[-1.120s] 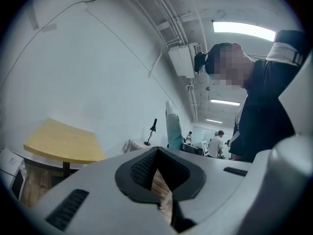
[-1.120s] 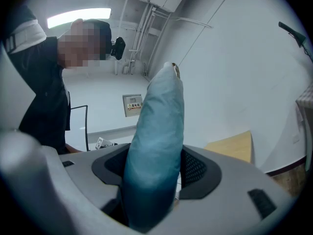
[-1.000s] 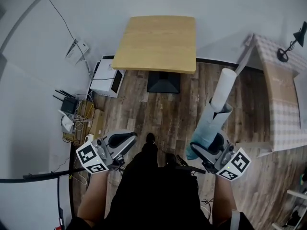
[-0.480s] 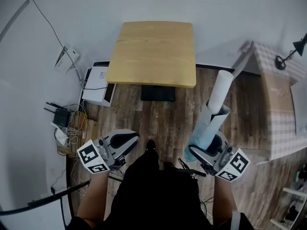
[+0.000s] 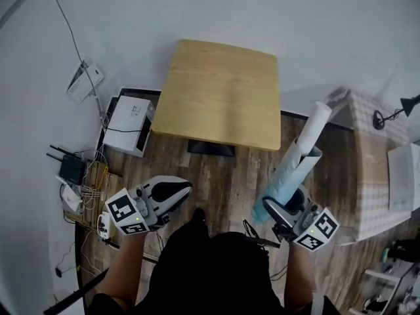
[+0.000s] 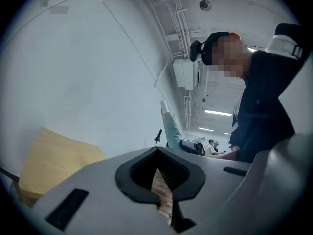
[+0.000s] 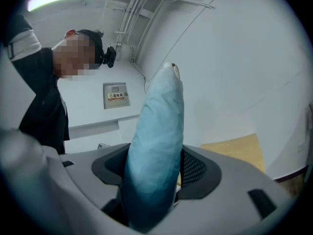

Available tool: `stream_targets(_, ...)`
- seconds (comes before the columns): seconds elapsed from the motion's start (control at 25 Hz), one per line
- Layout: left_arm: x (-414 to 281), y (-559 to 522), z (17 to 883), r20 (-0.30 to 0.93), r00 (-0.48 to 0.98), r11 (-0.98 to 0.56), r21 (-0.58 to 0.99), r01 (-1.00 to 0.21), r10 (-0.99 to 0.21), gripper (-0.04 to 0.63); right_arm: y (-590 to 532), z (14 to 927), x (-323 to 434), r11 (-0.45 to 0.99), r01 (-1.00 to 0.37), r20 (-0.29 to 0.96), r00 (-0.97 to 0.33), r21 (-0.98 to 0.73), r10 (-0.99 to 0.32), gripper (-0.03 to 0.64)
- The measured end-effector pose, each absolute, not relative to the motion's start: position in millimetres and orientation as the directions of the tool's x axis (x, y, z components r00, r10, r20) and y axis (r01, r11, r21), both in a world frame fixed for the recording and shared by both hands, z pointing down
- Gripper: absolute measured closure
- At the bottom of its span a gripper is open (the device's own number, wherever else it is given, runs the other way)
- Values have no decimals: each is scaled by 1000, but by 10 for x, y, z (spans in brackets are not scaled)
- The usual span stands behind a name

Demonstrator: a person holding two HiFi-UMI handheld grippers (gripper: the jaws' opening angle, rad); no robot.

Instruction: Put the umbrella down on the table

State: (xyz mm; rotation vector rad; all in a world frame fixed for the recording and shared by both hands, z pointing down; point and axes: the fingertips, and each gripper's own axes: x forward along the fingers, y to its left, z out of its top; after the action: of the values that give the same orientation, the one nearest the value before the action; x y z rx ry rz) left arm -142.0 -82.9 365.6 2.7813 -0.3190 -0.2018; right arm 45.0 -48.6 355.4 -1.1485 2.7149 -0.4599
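A folded light-blue umbrella (image 5: 292,167) with a white handle end stands tilted up and to the right, held near its lower end by my right gripper (image 5: 279,209), which is shut on it. In the right gripper view the umbrella (image 7: 156,146) fills the gap between the jaws and points upward. The wooden table (image 5: 220,92) lies ahead, its top bare. My left gripper (image 5: 172,192) hovers at lower left over the floor, shut with nothing in it; in the left gripper view its jaws (image 6: 161,192) meet.
A white box (image 5: 128,125), a router (image 5: 69,169) and tangled cables sit on the floor left of the table. A checked-cloth surface (image 5: 374,156) with a black lamp (image 5: 394,113) stands at right. Wood floor lies between me and the table.
The view has shifted; the table now sits slightly further right and nearer. The umbrella in my right gripper leans more to the right. Both grippers keep their hold states.
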Motion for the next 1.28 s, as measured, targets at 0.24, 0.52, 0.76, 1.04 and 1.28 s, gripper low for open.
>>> stream_targets(0.24, -1570, -1284, 3812, -138, 963, -918, 357, -170, -232, 583, -818, 3543, 351, 622, -723, 24, -657, -301, -753, 321)
stream_targets(0.52, -1407, -1593, 3919, -140, 971, -921, 368, -128, -191, 583, -1056, 3612, 445, 590, -745, 29, -628, -312, -778, 321)
stream_targets(0.76, -1119, -2002, 3949, -110, 974, -921, 360, -148, -199, 583, -1471, 3754, 647, 615, -716, 0, -652, -331, -758, 321)
stream_targets(1.04, -726, -2724, 3918, -46, 968, -908, 358, -216, -248, 583, -2333, 3791, 1104, 652, -679, -31, -684, -337, -729, 321)
stream_targets(1.28, -256, -3343, 3761, -51, 953, -881, 397, -256, -299, 583, -3064, 3672, 1640, 684, -643, -42, -718, -345, -695, 321)
